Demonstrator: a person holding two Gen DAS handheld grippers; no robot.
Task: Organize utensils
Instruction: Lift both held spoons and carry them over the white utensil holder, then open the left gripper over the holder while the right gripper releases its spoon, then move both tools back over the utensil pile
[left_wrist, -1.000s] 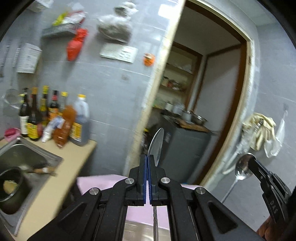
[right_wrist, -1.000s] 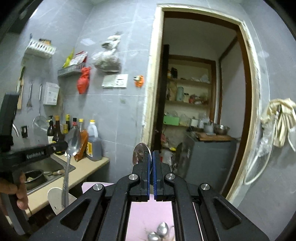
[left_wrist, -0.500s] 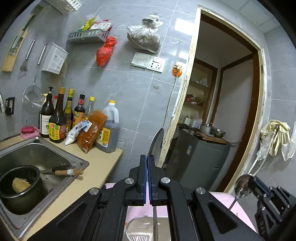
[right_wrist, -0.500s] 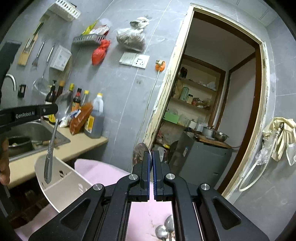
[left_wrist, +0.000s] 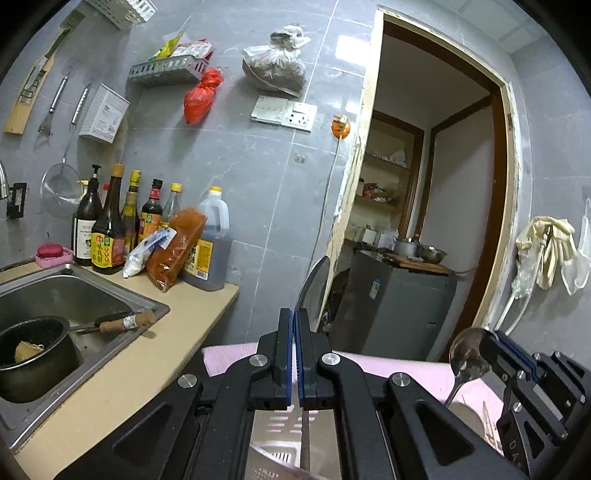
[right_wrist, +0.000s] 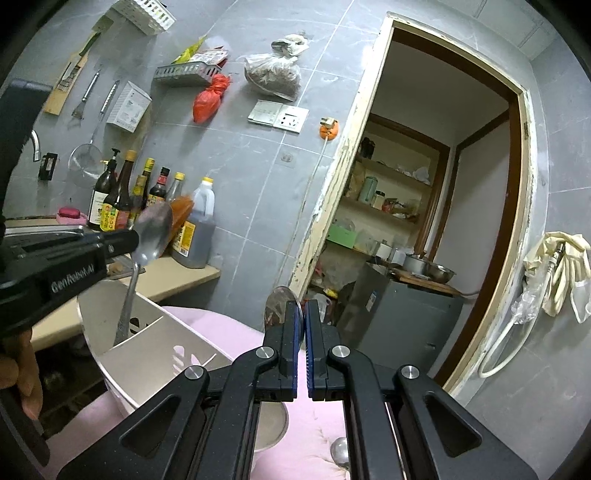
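Note:
My left gripper (left_wrist: 294, 321) is shut on a metal spoon (left_wrist: 312, 282), bowl up; it also shows in the right wrist view (right_wrist: 151, 236), its handle hanging down into a white slotted utensil holder (right_wrist: 147, 343). My right gripper (right_wrist: 303, 314) is shut on a second spoon (right_wrist: 276, 304), bowl up; that spoon shows in the left wrist view (left_wrist: 467, 356) at the lower right. The holder's slotted inside shows below my left gripper's fingers (left_wrist: 277, 432). Another spoon bowl (right_wrist: 340, 448) lies on the pink cloth (right_wrist: 221, 325).
A steel sink (left_wrist: 55, 291) with a black pot (left_wrist: 33, 354) sits left. Sauce bottles (left_wrist: 107, 236) and an oil jug (left_wrist: 210, 247) line the beige counter (left_wrist: 122, 373). A doorway (left_wrist: 424, 221) opens at right, with a grey cabinet (left_wrist: 399, 310) inside.
Both grippers have tilted down and moved toward the holder. The left spoon's handle has gone down into the white holder, which now shows larger in the right wrist view.

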